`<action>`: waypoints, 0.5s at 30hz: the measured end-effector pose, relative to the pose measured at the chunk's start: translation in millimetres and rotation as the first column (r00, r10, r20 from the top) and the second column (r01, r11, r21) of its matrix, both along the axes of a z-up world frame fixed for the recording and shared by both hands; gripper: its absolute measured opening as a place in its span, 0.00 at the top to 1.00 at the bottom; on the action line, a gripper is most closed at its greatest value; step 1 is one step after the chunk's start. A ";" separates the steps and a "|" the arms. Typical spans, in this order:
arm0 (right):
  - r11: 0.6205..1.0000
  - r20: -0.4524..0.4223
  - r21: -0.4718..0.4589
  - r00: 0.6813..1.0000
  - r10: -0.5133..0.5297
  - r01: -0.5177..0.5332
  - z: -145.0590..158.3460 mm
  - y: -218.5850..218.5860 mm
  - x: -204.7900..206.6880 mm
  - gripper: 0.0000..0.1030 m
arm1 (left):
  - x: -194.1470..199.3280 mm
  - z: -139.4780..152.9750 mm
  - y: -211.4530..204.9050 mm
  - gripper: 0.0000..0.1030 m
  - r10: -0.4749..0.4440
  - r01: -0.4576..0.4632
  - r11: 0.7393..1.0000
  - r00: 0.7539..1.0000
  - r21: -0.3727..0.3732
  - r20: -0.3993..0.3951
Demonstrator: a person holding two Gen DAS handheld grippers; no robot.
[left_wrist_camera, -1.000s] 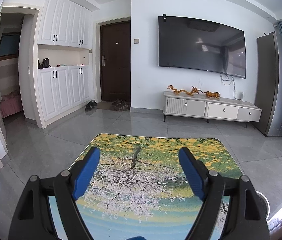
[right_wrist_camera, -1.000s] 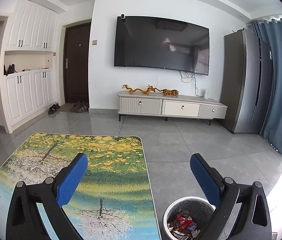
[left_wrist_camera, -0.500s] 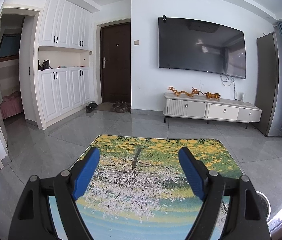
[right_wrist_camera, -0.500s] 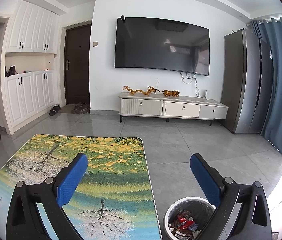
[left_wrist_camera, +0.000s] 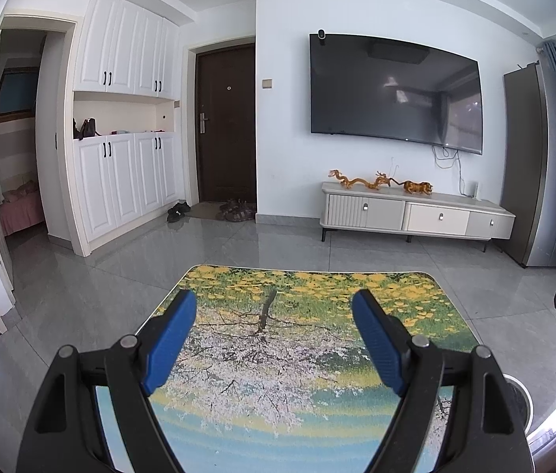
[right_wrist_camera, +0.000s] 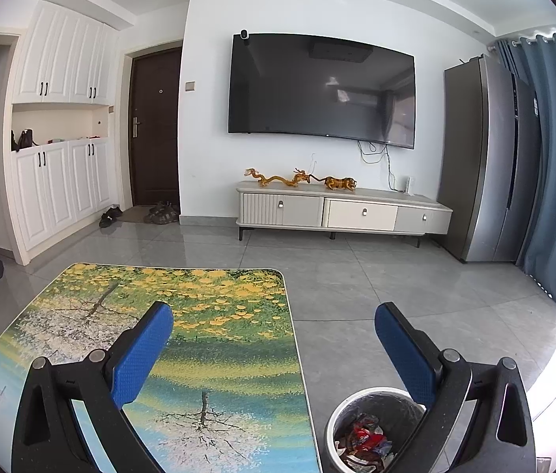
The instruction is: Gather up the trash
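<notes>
A round grey trash bin stands on the floor right of the table and holds red and mixed wrappers. Its rim also shows in the left wrist view. My right gripper is open and empty, above the table's right edge and the bin. My left gripper is open and empty above the table, whose top has a printed tree picture. No loose trash shows on the tabletop.
A TV cabinet with dragon figures stands under a wall TV. A fridge and blue curtain are at the right. White cupboards, a dark door and shoes are at the left.
Both grippers stay open and empty. The views have shifted only slightly; the bin shows a little more in the right wrist view.
</notes>
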State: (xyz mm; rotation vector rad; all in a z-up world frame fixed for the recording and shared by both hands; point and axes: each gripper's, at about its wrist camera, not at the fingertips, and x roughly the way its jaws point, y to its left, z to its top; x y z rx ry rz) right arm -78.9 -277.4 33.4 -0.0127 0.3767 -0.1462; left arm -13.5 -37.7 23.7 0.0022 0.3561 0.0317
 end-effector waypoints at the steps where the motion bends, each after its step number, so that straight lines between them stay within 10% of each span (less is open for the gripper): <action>1: 1.000 -0.001 0.001 1.000 0.000 0.000 -0.1 0.3 0.0 0.00 | 0.1 0.1 0.3 0.22 0.002 -0.002 1.000 1.000 -0.001 0.000; 15: 1.000 -0.005 0.006 1.000 -0.001 0.001 -2.3 -1.4 1.3 0.00 | 3.7 -2.6 2.2 0.22 0.007 -0.007 1.000 1.000 -0.003 -0.014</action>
